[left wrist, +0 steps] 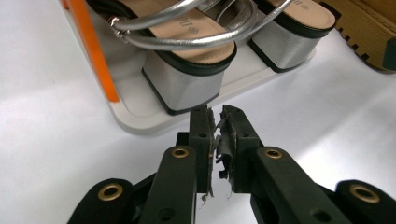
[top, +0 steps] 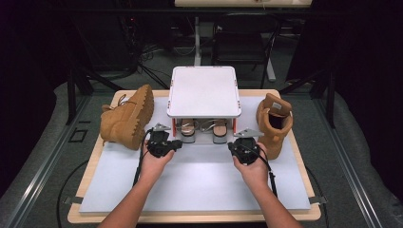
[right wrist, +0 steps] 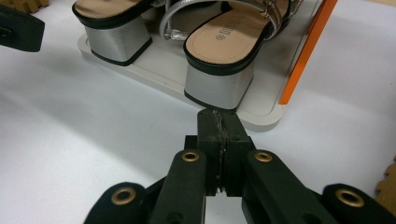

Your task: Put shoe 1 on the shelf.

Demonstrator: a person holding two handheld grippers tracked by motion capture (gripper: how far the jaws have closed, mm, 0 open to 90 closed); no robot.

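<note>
A pair of silver block-heel sandals stands on the lower tray of a small white rack [top: 203,92] with orange posts. My left gripper [top: 179,144] [left wrist: 215,112] hovers just in front of the left sandal's heel [top: 187,132] [left wrist: 187,79]. Its jaws stand a narrow slit apart with nothing between them, and frayed pad tape hangs in the gap. My right gripper [top: 231,145] [right wrist: 219,114] is shut on nothing, its tips close to the right sandal's heel [top: 219,133] [right wrist: 224,70]. Neither gripper touches a shoe.
A tan boot [top: 128,118] lies on its side left of the rack. Its mate [top: 274,123] stands upright to the right. A white mat [top: 199,180] covers the wooden table. An orange post [right wrist: 306,51] rises beside the right sandal.
</note>
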